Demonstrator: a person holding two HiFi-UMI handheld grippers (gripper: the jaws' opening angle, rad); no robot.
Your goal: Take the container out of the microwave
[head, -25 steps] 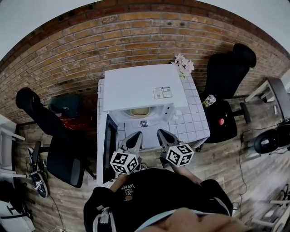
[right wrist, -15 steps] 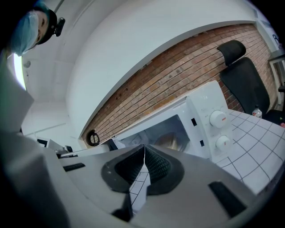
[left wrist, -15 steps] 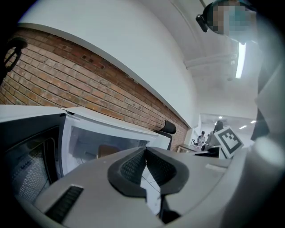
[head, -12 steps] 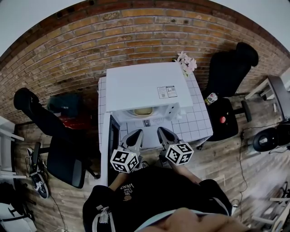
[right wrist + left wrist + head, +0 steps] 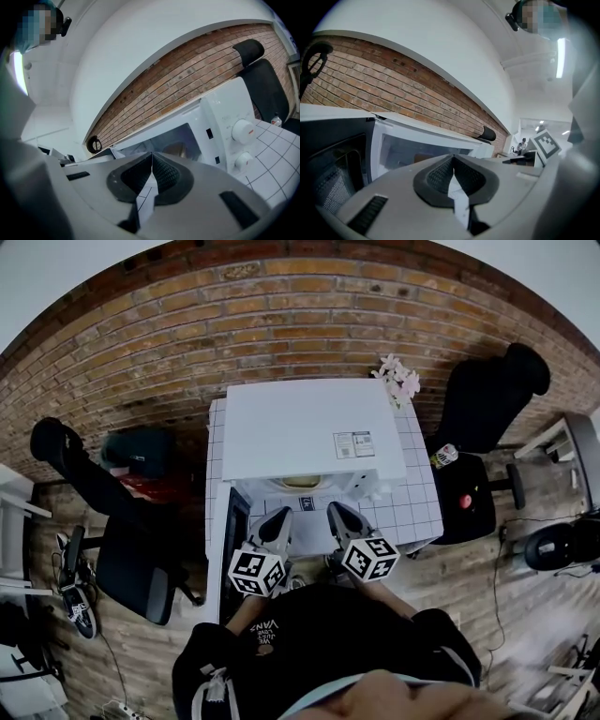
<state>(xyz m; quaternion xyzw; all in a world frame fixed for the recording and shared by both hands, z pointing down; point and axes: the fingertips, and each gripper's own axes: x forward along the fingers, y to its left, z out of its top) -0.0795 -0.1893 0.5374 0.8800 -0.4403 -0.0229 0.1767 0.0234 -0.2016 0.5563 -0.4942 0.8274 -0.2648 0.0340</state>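
A white microwave (image 5: 305,427) stands on a white tiled table (image 5: 412,507), its door (image 5: 228,540) swung open to the left. Inside the cavity a tan container (image 5: 301,482) shows just under the top edge; it also appears dimly in the right gripper view (image 5: 177,149). My left gripper (image 5: 279,518) and right gripper (image 5: 336,514) are side by side right in front of the opening, both shut and empty. In the left gripper view the left gripper (image 5: 453,161) points at the open cavity (image 5: 422,152). The right gripper (image 5: 152,159) points at the cavity beside the control knobs (image 5: 243,131).
A brick wall runs behind the table. Pink flowers (image 5: 399,378) stand at the table's back right corner. Black office chairs stand at the left (image 5: 112,521) and right (image 5: 478,427). A can (image 5: 442,457) rests on the right chair's seat. The floor is wood planks.
Both grippers have moved forward, closer to the microwave's opening, still side by side and shut. Less of the container shows under the microwave's top edge.
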